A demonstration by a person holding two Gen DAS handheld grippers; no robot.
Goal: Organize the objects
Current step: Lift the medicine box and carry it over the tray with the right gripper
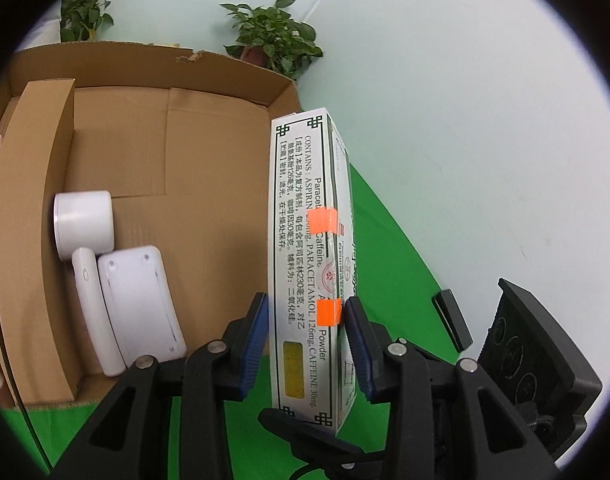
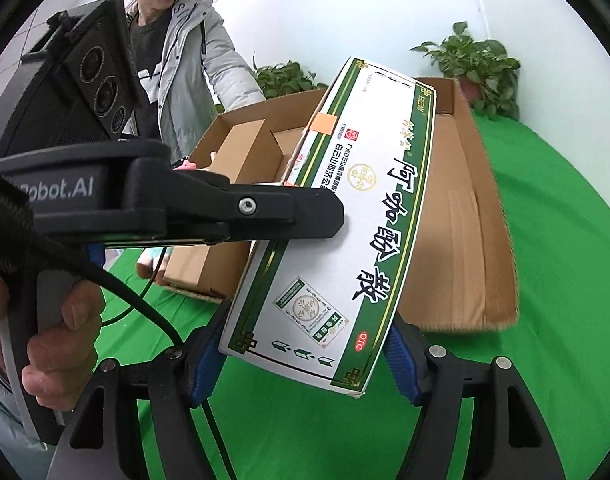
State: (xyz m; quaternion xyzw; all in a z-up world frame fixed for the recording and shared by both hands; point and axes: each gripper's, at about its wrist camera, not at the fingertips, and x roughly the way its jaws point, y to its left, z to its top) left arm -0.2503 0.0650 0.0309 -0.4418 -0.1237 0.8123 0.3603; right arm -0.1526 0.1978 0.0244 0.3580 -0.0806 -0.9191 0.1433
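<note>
Green cloth-covered worktop (image 2: 565, 240), carrying all items. On it stands a large open brown cardboard box (image 1: 209, 152), with a folded brown cardboard divider (image 1: 33, 200) upright along one side. Two leafy green potted plants (image 1: 273, 40) stand behind the box against the pale wall.

Long white medicine carton with green border and black printed text (image 2: 345, 216), marked with two orange stickers: it is held in the air, over the box's near edge in the right wrist view and just beside the box's right wall in the left wrist view. Both grippers hold it at once.

Left hand-held gripper (image 1: 307, 336): blue-padded fingers (image 1: 253, 340) closed narrowly across the carton's thin sides at the lower orange sticker.

Right hand-held gripper (image 2: 305, 356): blue pads set wider, across the carton's broad face at its near end; both pads lie against the carton's edges.

A person's hand (image 2: 57, 320) grips the handle of the left gripper, seen from the right wrist view. A second person in a grey jacket (image 2: 185, 64) stands behind the box.

Inside the box, on its floor beside the divider, lie a white handled device with a round cylindrical head (image 1: 85, 256) and, touching it, a flat white rounded-rectangular device (image 1: 141, 304).
</note>
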